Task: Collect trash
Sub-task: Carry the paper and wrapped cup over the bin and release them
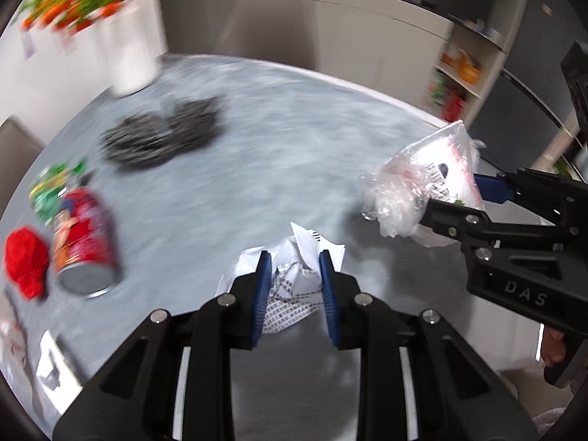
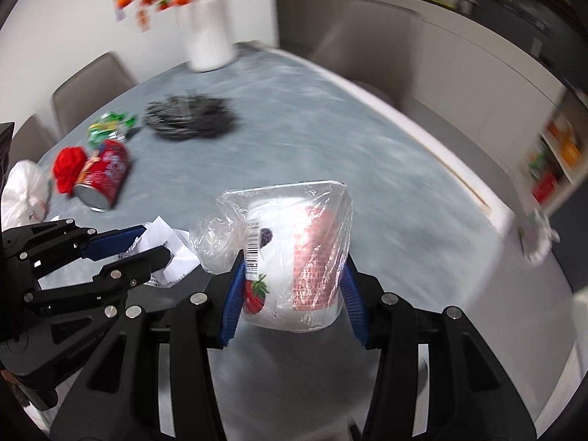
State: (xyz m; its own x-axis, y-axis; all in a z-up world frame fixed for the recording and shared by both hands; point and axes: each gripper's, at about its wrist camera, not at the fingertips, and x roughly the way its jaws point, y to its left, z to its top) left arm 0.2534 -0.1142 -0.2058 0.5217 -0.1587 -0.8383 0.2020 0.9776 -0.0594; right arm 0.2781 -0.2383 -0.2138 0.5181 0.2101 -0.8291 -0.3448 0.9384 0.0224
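Your left gripper [image 1: 294, 262] was clamped on a crumpled paper [image 1: 294, 257], its blue pads pressing both sides of the printed sheet, and the paper was off the table [image 1: 279, 147] at the 6 o'clock part of the left wrist view. Your right gripper [image 2: 292, 272] was clamped on a cup [image 2: 294, 257], a white pot with berry pictures wrapped in clear plastic, which stood upright between the pads at the centre of the right wrist view. In the left wrist view the same cup appeared at 3 o'clock, tilted, with loose plastic hanging from it toward the middle of the picture. In the right wrist view the left gripper with its paper showed at 9 o'clock, just beside the cup. On the table, at 9 o'clock in the left wrist view, a red can [image 1: 84, 242] lay on its side with its metal end toward the camera. A red wad [image 1: 25, 261] lay just beside it toward the edge, and a green wrapper [image 1: 55, 187] touched its far end. A dark mat [image 1: 161, 136] lay at 11 o'clock, near a white vase [image 1: 132, 47] with orange flowers. A white bag [image 2: 22, 191] showed at 9 o'clock in the right wrist view, near the wad. Both views were blurred.
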